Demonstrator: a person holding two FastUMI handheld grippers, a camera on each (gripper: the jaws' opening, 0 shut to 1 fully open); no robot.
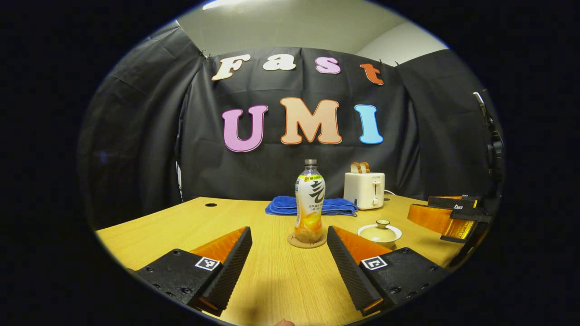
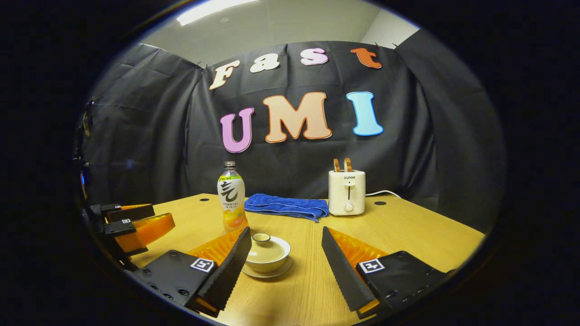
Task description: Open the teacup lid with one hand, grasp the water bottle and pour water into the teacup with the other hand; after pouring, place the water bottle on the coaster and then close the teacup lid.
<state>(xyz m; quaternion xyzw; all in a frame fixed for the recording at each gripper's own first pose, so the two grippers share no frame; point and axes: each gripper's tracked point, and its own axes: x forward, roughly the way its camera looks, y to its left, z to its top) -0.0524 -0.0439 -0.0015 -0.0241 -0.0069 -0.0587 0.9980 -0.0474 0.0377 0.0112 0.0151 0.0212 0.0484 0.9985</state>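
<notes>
**Lighting and picture quality**

Dim booth lit from a ceiling lamp (image 2: 213, 10), its glare strongest in the right gripper view. The table (image 1: 281, 280) shows soft sheen and faint shadows. Fisheye bending curves the edges; focus stays sharp centrally, darkening toward the rim.

A wooden table (image 2: 408, 235) spreads ahead of the tool, with small round cable holes (image 1: 210, 205) near its far edge. Toward the far side of it, straight ahead, lies a folded blue towel (image 2: 285, 206), and just beside that stands a white toaster (image 2: 346, 192) with its cord (image 2: 383, 194) trailing off to the side. Black cloth (image 2: 149, 127) hangs behind and around the table, and above it shows a pale ceiling with a strip light (image 2: 213, 10).
</notes>
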